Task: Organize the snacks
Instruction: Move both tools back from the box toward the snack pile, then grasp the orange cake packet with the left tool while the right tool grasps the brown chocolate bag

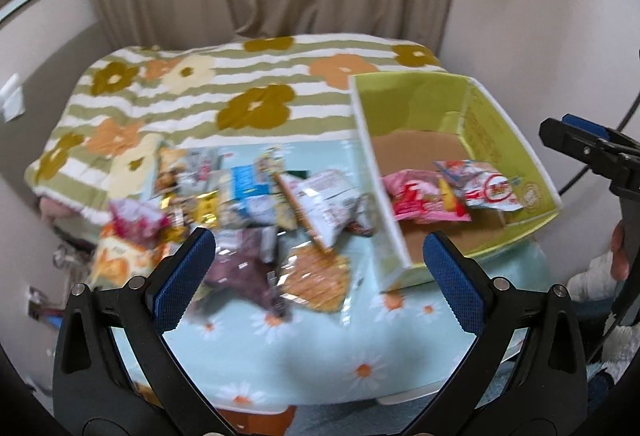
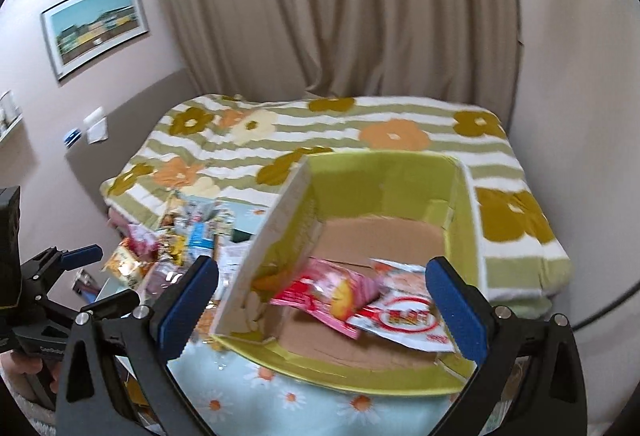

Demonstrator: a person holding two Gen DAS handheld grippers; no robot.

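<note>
Your left gripper [image 1: 318, 256] is released, its blue pads wide apart and holding nothing. It hovers in the lower middle of the left wrist frame, above the near edge of the snack pile [image 1: 248, 211]. Your right gripper [image 2: 322, 300] is released too and empty; it hangs in front of the green box [image 2: 384, 187], which fills the centre of the right wrist frame.

The pile lies on the tabletop [image 1: 320, 348], on a light blue daisy cloth, to the left of the box in the left wrist frame. Two packets are already inside the box: a pink packet [image 2: 328, 292] and a white-and-red packet [image 2: 404, 312], both near the front wall.

The packets in the pile overlap each other, and the picture is blurred, so their borders are hard to tell. If you close on the pile now, you may take two packets together, or catch only a slippery corner, and one may fall to the floor. The tall left wall of the box [image 1: 380, 191] is just beside the pile; a low carry may hit it and push the box.
</note>
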